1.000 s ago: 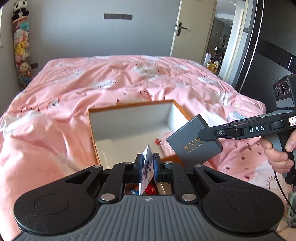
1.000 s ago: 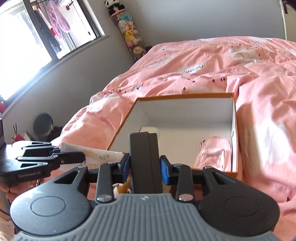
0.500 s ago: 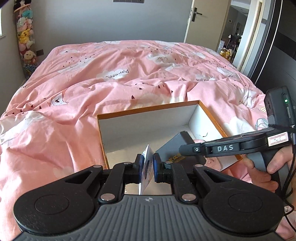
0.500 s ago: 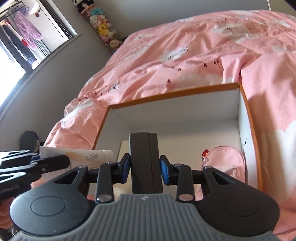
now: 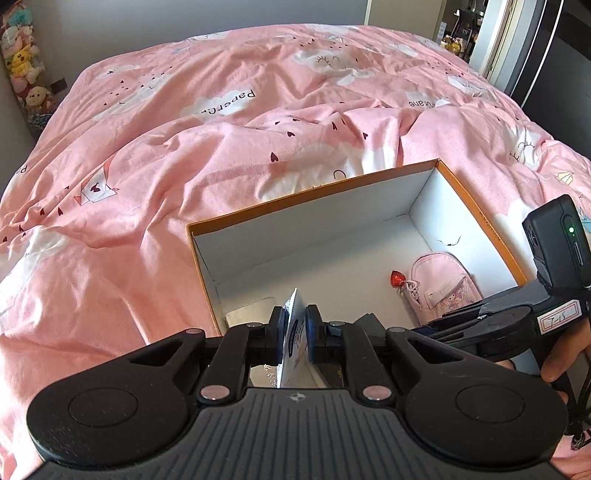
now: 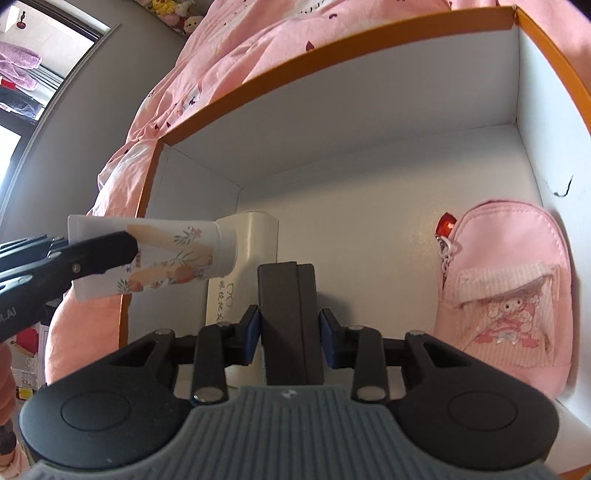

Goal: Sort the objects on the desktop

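Observation:
An open white box with an orange rim point(image 5: 314, 192) lies on the pink bed; it also shows in the right wrist view point(image 6: 332, 48). My left gripper point(image 5: 293, 334) is shut on a white flowered tube point(image 5: 291, 332), held over the box's near left corner; the tube point(image 6: 162, 254) shows side-on in the right wrist view. My right gripper point(image 6: 290, 326) is shut on a dark grey flat case point(image 6: 288, 314) and is down inside the box. A pink mini backpack point(image 6: 506, 295) with a red charm lies in the box at the right, also seen in the left wrist view point(image 5: 439, 288).
A cream-white case point(image 6: 243, 273) with printed characters lies on the box floor behind the tube. The pink duvet point(image 5: 184, 129) surrounds the box. Plush toys point(image 5: 26, 70) hang at the far left wall. A doorway point(image 5: 465, 29) is at the far right.
Both grippers have moved forward and down toward the box. The right gripper with the grey case has gone from above the rim to inside the box. The tube now hangs over the box's corner.

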Tool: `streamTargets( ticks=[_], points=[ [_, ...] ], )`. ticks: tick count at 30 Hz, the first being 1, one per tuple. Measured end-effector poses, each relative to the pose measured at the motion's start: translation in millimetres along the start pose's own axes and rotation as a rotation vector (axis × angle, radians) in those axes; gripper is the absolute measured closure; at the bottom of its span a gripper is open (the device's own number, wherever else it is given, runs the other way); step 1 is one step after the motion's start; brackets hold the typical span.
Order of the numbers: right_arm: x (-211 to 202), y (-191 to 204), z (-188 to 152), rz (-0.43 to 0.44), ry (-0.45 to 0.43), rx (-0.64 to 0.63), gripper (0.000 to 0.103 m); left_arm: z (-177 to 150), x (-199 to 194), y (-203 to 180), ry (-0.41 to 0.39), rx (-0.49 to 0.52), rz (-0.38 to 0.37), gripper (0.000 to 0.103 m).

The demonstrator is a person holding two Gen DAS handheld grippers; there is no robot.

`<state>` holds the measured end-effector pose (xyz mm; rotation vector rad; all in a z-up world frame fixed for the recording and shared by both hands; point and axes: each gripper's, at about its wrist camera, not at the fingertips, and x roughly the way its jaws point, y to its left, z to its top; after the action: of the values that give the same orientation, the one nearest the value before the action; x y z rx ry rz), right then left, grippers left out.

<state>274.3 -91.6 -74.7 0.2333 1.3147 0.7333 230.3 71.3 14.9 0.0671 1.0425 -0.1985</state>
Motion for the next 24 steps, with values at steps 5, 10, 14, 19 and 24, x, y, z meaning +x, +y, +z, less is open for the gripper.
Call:
streamTargets(
  ticks=[5, 10, 14, 19, 24],
  points=[
    [-3, 5, 3, -0.126, 0.026, -0.117, 0.061, 11, 9, 2, 0.019, 0.031, 0.010, 0.090],
    [8, 5, 4, -0.239, 0.080, -0.225, 0.061, 22, 16, 3, 0.033, 0.056, 0.002, 0.090],
    [13, 3, 11, -0.208, 0.119, -0.235, 0.061, 31, 24, 7, 0.048, 0.086, 0.023, 0.090],
    [23, 10, 10, -0.140, 0.180, -0.261, 0.062, 42, 34, 8, 0.063, 0.156, 0.042, 0.090],
    [25, 15, 7, -0.134, 0.182, -0.284, 0.062, 50, 48, -3, 0.088, 0.314, 0.095, 0.090]
  ],
)
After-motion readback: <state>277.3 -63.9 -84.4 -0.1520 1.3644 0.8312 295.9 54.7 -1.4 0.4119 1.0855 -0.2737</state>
